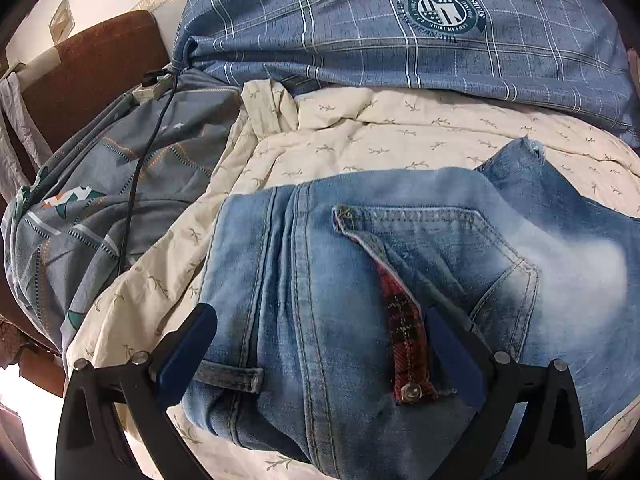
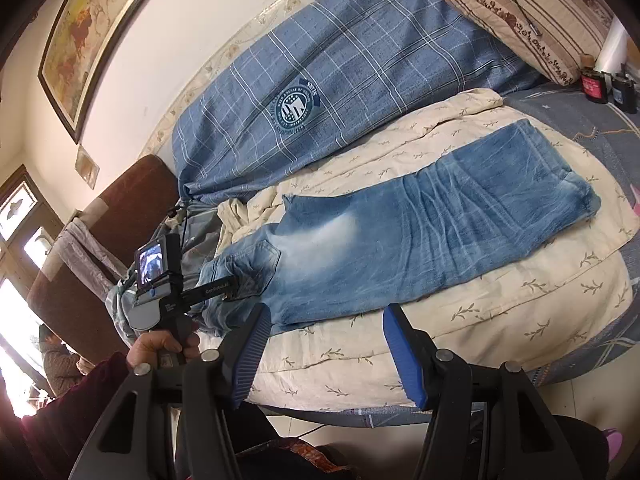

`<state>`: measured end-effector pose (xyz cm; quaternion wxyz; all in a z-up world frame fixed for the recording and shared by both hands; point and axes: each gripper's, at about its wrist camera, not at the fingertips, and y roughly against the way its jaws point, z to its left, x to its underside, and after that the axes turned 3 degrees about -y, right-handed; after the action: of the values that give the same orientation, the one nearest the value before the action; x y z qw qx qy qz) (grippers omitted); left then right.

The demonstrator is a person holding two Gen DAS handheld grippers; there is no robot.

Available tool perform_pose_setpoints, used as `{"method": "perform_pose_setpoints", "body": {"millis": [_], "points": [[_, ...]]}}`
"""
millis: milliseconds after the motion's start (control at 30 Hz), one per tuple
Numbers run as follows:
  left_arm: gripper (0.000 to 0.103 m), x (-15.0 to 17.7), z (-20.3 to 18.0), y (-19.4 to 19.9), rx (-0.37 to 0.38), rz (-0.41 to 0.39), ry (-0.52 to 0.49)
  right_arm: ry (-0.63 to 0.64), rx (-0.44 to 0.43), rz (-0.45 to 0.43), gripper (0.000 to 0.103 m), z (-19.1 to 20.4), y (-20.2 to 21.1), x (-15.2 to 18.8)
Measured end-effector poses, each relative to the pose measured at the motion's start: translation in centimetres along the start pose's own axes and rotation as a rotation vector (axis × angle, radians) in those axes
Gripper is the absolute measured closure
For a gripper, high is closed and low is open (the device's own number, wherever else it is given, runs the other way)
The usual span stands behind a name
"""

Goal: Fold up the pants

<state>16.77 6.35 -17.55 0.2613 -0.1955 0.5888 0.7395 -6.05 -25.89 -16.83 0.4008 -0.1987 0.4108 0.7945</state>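
Note:
Light blue jeans (image 2: 420, 220) lie on a cream quilt (image 2: 500, 312), waist at the left, legs reaching right. In the left wrist view the waist and back pocket (image 1: 420, 248) fill the frame. My left gripper (image 1: 320, 332) is open, its blue fingers (image 1: 188, 344) straddling the waistband close above the denim; it also shows in the right wrist view (image 2: 224, 288) over the waist. My right gripper (image 2: 324, 320) is open and empty, held above the quilt's near edge, in front of the jeans' thigh part.
A blue plaid duvet (image 2: 340, 80) lies behind the jeans. A grey patterned sheet with a black cable (image 1: 132, 200) is at the left. A brown headboard (image 2: 132, 208), a striped pillow (image 2: 528, 20) and small bottles (image 2: 596, 80) ring the bed.

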Motion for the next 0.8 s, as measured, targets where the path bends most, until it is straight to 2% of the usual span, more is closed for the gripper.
{"method": "perform_pose_setpoints", "body": {"millis": [533, 800], "points": [[0.0, 0.1, -0.2, -0.2, -0.009, 0.002, -0.002, -0.031, -0.009, 0.013, 0.041, -1.3, -0.7, 0.6], [0.0, 0.0, 0.1, -0.1, 0.003, -0.006, 0.014, 0.002, -0.011, 0.025, 0.041, -0.5, -1.1, 0.8]]}}
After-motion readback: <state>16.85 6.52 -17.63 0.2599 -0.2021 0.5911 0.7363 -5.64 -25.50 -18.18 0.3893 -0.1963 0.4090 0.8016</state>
